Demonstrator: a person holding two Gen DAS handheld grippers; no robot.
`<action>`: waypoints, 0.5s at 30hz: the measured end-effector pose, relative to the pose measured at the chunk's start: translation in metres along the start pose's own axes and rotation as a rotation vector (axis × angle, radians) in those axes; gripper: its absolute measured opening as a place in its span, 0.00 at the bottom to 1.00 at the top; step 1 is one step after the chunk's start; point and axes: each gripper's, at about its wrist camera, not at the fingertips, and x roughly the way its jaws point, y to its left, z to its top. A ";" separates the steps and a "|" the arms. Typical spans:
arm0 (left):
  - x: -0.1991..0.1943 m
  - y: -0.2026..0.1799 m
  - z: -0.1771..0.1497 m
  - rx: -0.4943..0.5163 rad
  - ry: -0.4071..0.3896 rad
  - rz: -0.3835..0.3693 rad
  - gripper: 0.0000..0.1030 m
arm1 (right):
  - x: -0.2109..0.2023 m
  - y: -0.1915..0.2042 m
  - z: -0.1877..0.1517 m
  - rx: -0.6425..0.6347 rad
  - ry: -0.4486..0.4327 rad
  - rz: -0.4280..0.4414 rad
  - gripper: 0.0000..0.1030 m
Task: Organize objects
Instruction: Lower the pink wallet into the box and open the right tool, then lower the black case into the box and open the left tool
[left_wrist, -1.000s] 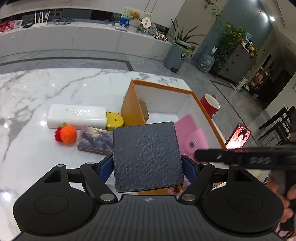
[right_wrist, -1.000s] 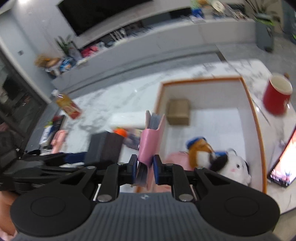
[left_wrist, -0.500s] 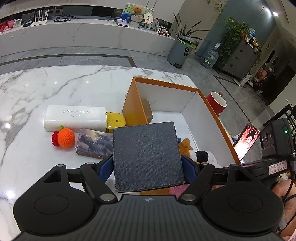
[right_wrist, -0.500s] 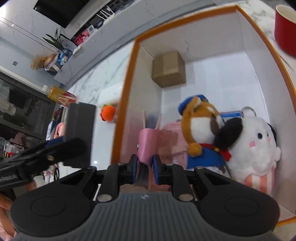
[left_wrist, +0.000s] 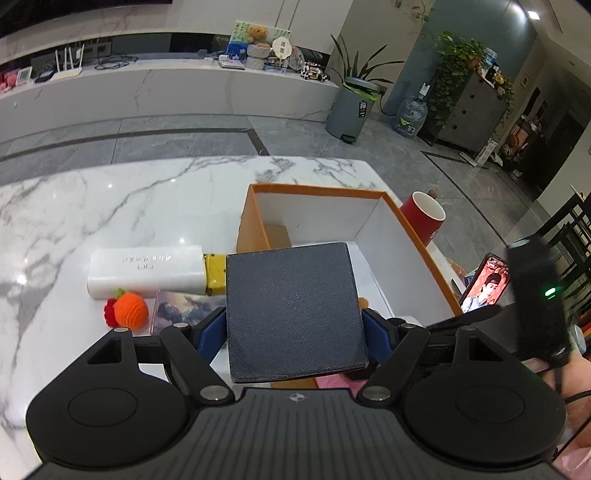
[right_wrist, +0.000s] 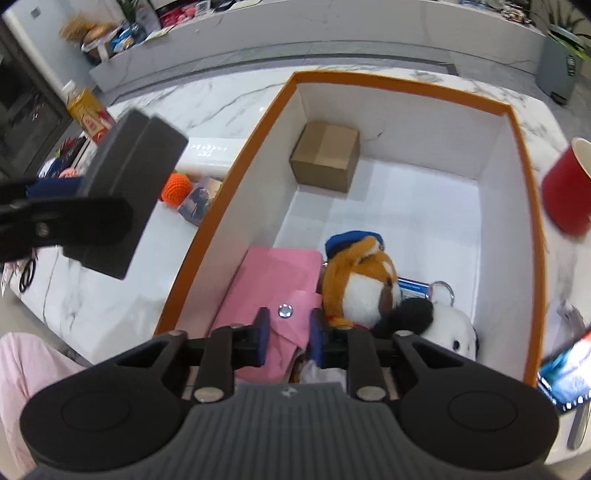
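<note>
A dark grey textured square box (left_wrist: 293, 312) is pinched between the blue pads (left_wrist: 212, 330) of the left gripper (left_wrist: 295, 332) and held in the air over the near left edge of the orange-rimmed white cardboard box (left_wrist: 413, 236). In the right wrist view the same dark box (right_wrist: 129, 188) is seen from the side, left of the big box's orange wall (right_wrist: 221, 206), above the white marble table (right_wrist: 110, 295).

The right gripper (right_wrist: 287, 336) is spread, its pads either side of the pink snap-button wallet (right_wrist: 273, 280), which lies flat in the near left corner of the big box; contact cannot be told. It is pointed down into the box from the near side.

Only the right view shows the box contents: a small brown carton (right_wrist: 325, 157) at the far left corner, an orange-and-white plush with blue cap (right_wrist: 364, 273), and a white plush (right_wrist: 447, 328) just right of the wallet.

Only the left view shows the long white rectangular case (left_wrist: 146, 271), with a yellow item (left_wrist: 215, 273) at its right end. A crocheted orange ball (left_wrist: 130, 314), a picture card box (left_wrist: 188, 308), a red mug (left_wrist: 423, 221) and a lit phone (left_wrist: 484, 284) are seen in both.
</note>
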 end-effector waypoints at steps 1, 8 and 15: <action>0.000 -0.002 0.001 0.011 0.001 -0.002 0.86 | 0.004 0.001 0.000 -0.007 0.024 -0.001 0.19; 0.012 -0.018 0.013 0.107 0.021 -0.002 0.86 | 0.024 0.002 -0.003 -0.061 0.095 -0.034 0.15; 0.033 -0.041 0.032 0.208 0.055 0.002 0.86 | -0.007 -0.017 0.007 0.003 0.010 0.061 0.14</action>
